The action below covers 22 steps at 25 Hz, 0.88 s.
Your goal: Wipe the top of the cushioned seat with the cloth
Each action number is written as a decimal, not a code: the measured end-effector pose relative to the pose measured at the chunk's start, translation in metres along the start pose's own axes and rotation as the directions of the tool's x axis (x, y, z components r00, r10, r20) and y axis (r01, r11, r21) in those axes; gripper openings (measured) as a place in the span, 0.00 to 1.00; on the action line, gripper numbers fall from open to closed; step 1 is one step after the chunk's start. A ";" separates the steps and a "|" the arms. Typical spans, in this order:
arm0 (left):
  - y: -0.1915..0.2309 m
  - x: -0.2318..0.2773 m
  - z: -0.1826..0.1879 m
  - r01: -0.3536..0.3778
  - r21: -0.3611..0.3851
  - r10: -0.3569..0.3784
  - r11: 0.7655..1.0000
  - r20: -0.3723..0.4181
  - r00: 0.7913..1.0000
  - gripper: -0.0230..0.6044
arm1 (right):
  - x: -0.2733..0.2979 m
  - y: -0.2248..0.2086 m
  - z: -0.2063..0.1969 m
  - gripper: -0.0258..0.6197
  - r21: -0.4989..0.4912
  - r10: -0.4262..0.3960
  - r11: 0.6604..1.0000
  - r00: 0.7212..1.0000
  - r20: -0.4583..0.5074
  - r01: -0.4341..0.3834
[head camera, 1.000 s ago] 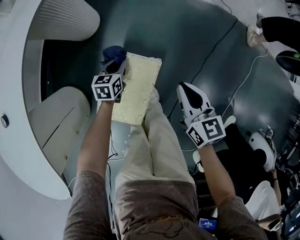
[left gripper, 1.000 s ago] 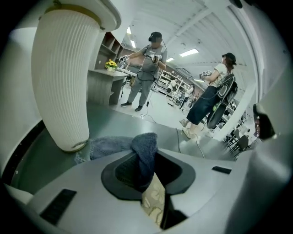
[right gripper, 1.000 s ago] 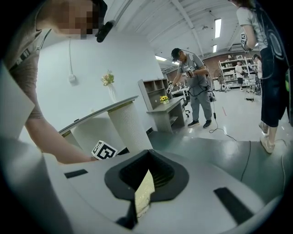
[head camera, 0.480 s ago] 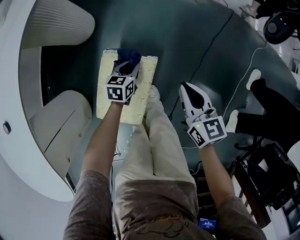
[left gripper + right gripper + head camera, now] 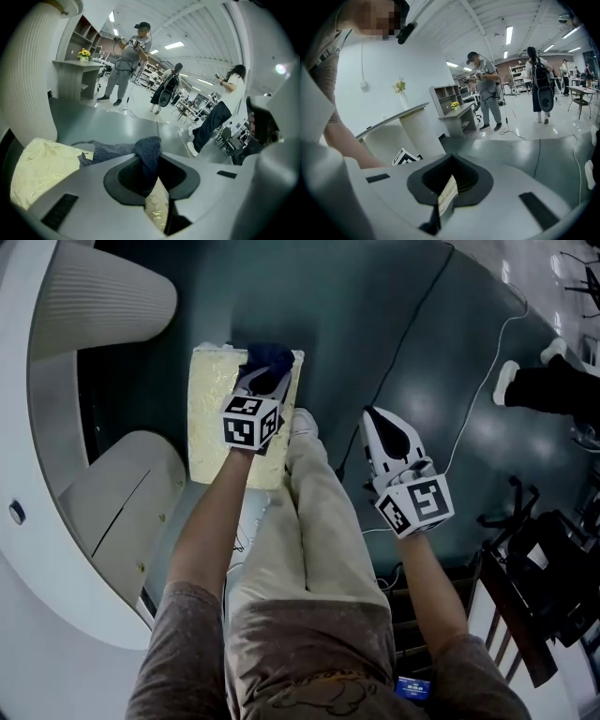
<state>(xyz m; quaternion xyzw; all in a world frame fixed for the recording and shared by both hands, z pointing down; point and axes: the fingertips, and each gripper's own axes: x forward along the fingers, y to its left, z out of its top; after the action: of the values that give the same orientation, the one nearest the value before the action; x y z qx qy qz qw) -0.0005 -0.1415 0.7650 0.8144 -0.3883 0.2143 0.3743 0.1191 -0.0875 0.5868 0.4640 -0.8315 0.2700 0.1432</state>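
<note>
Left gripper (image 5: 265, 381), pinching the cloth (image 5: 270, 357), has crossed the far end of the cushioned seat (image 5: 214, 418) from left edge to right corner, so one pass looks done; right gripper (image 5: 375, 418), pressed together and empty, hangs right of the seat.

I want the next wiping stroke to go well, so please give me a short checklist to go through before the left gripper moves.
1. The dark blue fabric cloth is clamped between the fingers of the left gripper: ok.
2. The cloth rests on the pale yellow cushioned seat, near its far right corner: ok.
3. There is bare seat top to sweep over, to the left of the cloth: ok.
4. The right gripper is away from the seat, over the floor, fingers together and empty: ok.
5. The pressure of the cloth on the seat is enough: cannot tell.
6. The seat top is already clean: cannot tell.
</note>
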 end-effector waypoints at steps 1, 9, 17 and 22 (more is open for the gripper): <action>-0.003 0.002 -0.001 0.008 0.005 -0.008 1.000 -0.004 1.000 0.18 | -0.002 -0.002 -0.002 0.04 0.004 -0.007 1.000 1.000 0.001 0.007; -0.038 0.012 -0.004 0.142 -0.060 -0.143 0.988 -0.013 0.990 0.18 | -0.014 -0.008 -0.007 0.04 0.016 -0.046 0.999 0.999 0.007 0.046; -0.068 -0.009 0.027 0.244 -0.091 -0.236 0.966 0.090 0.968 0.18 | -0.013 0.000 -0.001 0.04 0.003 -0.048 0.999 0.999 0.015 0.048; -0.065 -0.043 0.056 0.270 -0.103 -0.249 0.957 0.180 0.952 0.18 | -0.009 0.007 0.005 0.04 -0.004 -0.045 0.999 0.999 0.014 0.045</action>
<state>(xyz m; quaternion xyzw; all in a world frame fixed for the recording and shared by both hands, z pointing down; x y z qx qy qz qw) 0.0284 -0.1377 0.6734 0.8479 -0.3204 0.0700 0.4166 0.1179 -0.0807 0.5760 0.4841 -0.8224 0.2616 0.1445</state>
